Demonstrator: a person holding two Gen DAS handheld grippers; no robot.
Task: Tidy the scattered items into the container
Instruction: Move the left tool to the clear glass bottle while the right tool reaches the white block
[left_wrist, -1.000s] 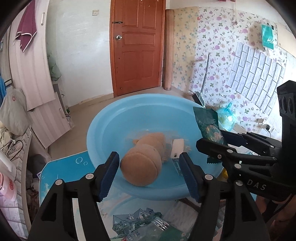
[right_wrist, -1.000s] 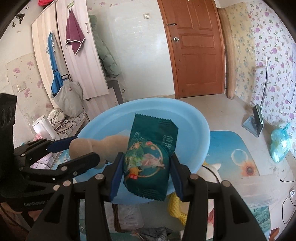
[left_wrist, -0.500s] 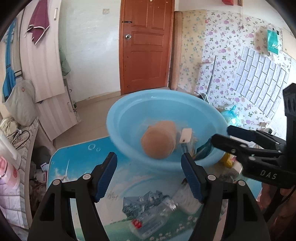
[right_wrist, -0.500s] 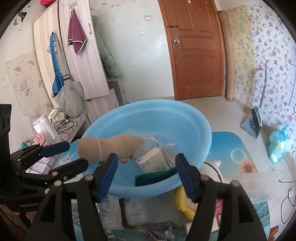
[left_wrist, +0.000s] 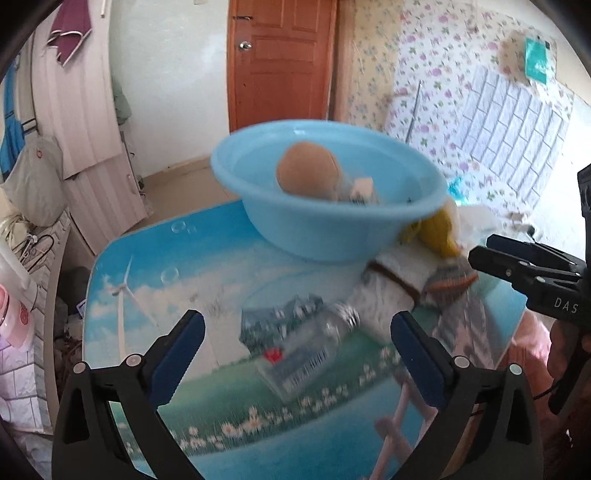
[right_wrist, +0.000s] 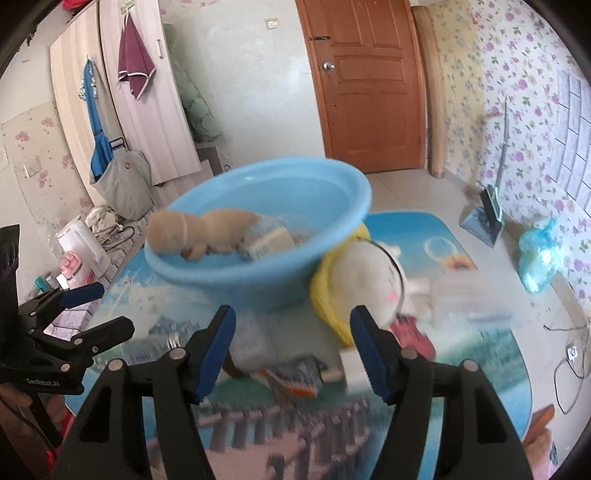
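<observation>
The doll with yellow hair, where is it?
The doll lies on the table, tucked against the blue basin's right side in the right wrist view.

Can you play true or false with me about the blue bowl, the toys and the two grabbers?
1. The brown plush toy lies in the blue basin. True.
2. The doll with yellow hair is inside the basin. False: it lies on the table beside it.
3. The right gripper squeezes a green packet. False: nothing is between its fingers.
4. The left gripper holds nothing, and its jaws are opening. True.
5. A clear plastic bottle lies on the table. True.
</observation>
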